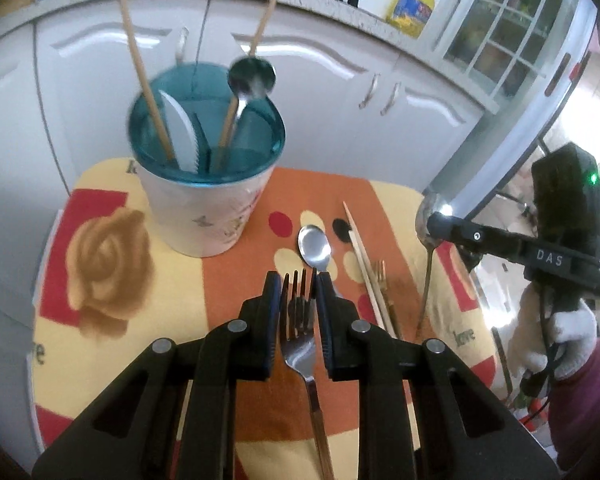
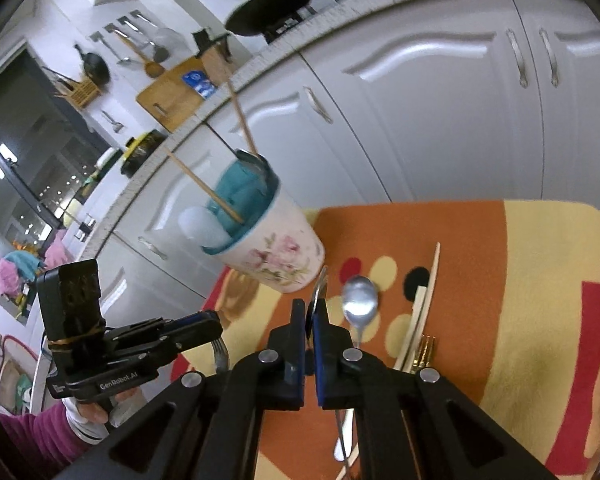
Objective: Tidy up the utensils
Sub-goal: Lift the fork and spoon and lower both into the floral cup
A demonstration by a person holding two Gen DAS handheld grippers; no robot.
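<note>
White kitchen cupboards (image 1: 340, 92) stand behind a small table under a patterned cloth (image 1: 228, 240).

The left gripper (image 1: 298, 312) has its fingers narrowed around a steel fork (image 1: 300, 344); I cannot tell if the pads actually press it. The fork's long axis runs along the fingers, tines pointing ahead toward the cupboards, handle trailing back under the gripper.

The right gripper (image 2: 310, 320) pinches a large spoon (image 2: 319, 292) at the bowl, fingers nearly together. In the left wrist view its bowl is up at the fingers and its thin handle hangs down toward the cloth.

Still on the cloth lie a smaller spoon (image 1: 314, 246), bowl toward the cupboards and handle toward the grippers; two pale chopsticks (image 1: 366, 268) lying slantwise just beside it; and a gold fork (image 1: 382, 280) touching the chopsticks, tines also away.

Beyond them stands a flowered cup (image 1: 204, 204) with a teal liner, already holding two chopsticks, a white plastic knife and a spoon, all upright or leaning.

By my judgement the job is about half done: four pieces are stowed, two are in hand and four remain on the cloth.
</note>
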